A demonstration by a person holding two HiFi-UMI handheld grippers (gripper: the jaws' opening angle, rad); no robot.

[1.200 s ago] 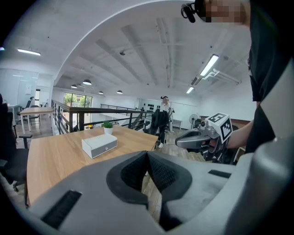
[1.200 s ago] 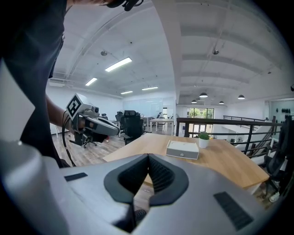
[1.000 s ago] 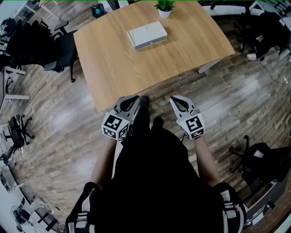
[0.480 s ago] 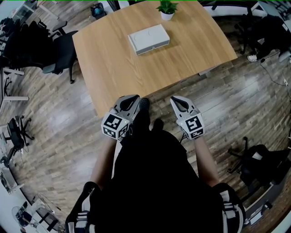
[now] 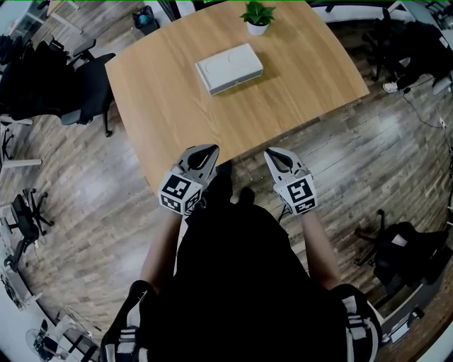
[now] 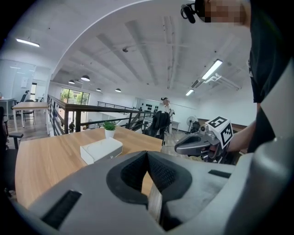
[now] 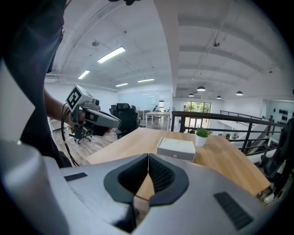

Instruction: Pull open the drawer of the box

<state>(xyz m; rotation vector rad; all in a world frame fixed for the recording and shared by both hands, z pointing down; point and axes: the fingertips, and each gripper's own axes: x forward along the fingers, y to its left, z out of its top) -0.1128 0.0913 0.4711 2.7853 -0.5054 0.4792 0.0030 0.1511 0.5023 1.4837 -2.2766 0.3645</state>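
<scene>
The box [image 5: 228, 68] lies on the bench [image 5: 163, 106], toward its far side. A potted plant [image 5: 255, 15] stands behind it. The left gripper [image 5: 208, 150] and right gripper [image 5: 273, 156] sit side by side at the near edge.

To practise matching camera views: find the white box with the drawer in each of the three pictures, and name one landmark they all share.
Head view: white box upper centre, on the table.
Left gripper view: the box sits left of centre.
Right gripper view: the box sits just right of centre.
Shared landmark: the potted plant standing near the box.
</scene>
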